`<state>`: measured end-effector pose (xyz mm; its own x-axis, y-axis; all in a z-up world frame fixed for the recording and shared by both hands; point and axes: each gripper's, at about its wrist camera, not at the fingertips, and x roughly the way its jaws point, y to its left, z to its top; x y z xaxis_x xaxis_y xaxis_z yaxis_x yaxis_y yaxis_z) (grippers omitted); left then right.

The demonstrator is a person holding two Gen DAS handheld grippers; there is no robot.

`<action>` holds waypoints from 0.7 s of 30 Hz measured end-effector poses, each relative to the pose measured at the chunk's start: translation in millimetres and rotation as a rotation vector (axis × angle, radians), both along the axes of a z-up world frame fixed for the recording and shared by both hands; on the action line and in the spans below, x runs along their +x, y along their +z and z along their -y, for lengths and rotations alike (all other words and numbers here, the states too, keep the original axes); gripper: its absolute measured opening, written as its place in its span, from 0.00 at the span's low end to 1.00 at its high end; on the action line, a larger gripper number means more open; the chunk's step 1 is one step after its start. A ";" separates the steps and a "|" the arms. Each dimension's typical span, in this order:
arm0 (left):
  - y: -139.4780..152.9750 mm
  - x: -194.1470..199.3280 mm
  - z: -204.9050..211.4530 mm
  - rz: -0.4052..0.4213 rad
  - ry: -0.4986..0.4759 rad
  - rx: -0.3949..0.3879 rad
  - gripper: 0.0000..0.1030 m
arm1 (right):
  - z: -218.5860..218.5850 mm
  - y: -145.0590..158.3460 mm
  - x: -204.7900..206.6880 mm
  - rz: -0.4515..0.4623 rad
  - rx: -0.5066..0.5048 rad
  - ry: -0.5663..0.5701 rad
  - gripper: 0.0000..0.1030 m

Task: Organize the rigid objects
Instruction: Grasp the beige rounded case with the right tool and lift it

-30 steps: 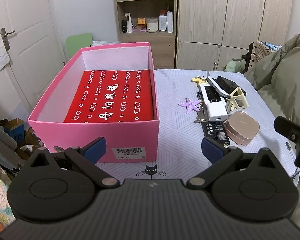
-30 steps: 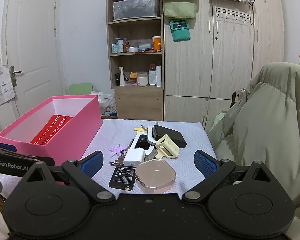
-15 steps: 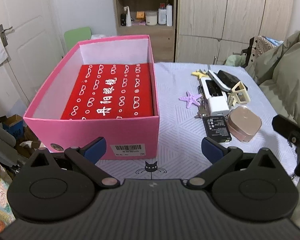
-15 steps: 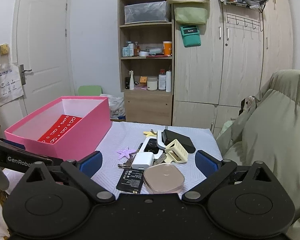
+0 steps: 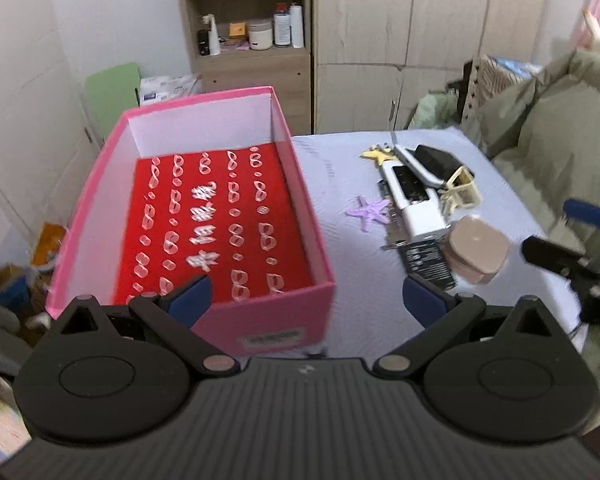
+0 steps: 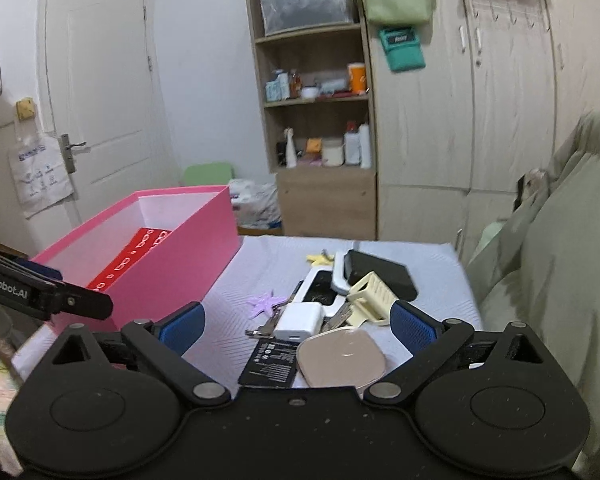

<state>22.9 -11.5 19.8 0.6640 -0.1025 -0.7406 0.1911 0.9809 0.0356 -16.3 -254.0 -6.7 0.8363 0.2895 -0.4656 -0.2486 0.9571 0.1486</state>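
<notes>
Left gripper (image 5: 306, 298) sits low centre of its frame, fingers spread wide, nothing between them; its left pad overlaps the near wall of the pink box (image 5: 276, 320), its right pad hangs over bare tablecloth (image 5: 352, 184); box fills centre-left of the frame, open top, red printed sheet (image 5: 216, 216) on its floor; clutter lies right of centre on the cloth, well apart from the box: purple star (image 5: 370, 210), yellow star (image 5: 378, 155), white charger (image 5: 422, 222), black battery (image 5: 426, 258), beige compact (image 5: 478, 248), cream clip (image 5: 462, 190), black case (image 5: 440, 160); left view is motion-blurred

Right gripper (image 6: 298, 326) low centre of its frame, fingers likewise wide apart and empty; between them, in the lower middle, lie the battery (image 6: 272, 364), compact (image 6: 340, 358) and charger (image 6: 300, 318); box (image 6: 172, 260) at centre-left
</notes>
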 end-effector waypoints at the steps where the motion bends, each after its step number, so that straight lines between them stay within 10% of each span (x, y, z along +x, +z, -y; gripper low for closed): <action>1: 2.4 2.6 -3.0 -0.009 -0.013 0.016 1.00 | 0.5 -0.2 1.3 -0.006 0.001 0.010 0.98; 21: 23.3 94.9 -127.8 -0.198 0.065 0.051 0.86 | 8.1 -62.0 58.8 -0.262 -0.074 -0.031 0.92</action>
<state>117.8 116.4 43.1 0.5089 -0.0229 -0.8605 0.1354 0.9893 0.0537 42.4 -262.1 -68.7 0.6927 0.2227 -0.6860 -0.1816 0.9744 0.1330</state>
